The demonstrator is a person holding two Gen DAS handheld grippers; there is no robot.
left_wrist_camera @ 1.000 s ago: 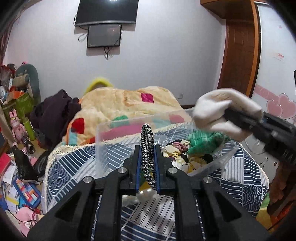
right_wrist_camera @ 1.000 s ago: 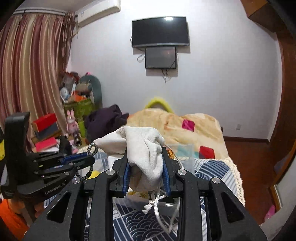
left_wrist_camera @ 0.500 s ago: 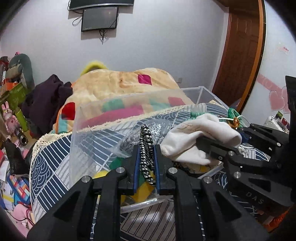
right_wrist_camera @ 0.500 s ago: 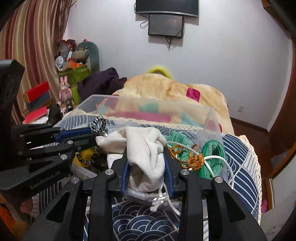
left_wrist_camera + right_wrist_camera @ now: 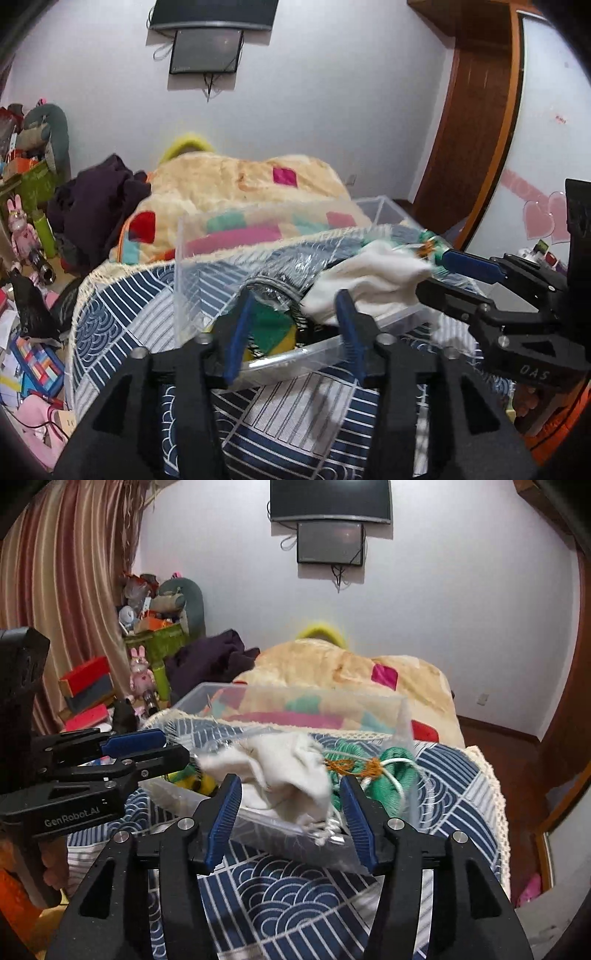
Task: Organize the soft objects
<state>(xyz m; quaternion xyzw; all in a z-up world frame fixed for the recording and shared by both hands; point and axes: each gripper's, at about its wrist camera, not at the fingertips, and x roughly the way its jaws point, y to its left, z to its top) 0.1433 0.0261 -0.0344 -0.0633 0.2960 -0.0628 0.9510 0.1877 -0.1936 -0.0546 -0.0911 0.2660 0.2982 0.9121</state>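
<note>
1. The white cloth now lies loose in the clear plastic bin, on top of the other things there. Half a second ago the right gripper was clamped on it; now its jaws are spread wide and nothing is between them. So the cloth has just been released into the bin.

2. The left gripper has also changed. A moment ago it pinched a black-and-white braided loop; now its jaws stand wide and empty. I cannot clearly find the loop in the present views, so probably it fell into the bin.

3. For the task I judge this as two soft objects stored, both tools free for the next item.

4. The cloth sits just in front of the right gripper's blue pads, between their lines but slightly beyond the tips and not touching them. In the left view the cloth is to the right of the open jaws, near the right gripper's fingers.

5. Beside the cloth lies a green rope with an orange cord, at the bin's right end. The bin stands on a blue patterned bedcover.
</note>
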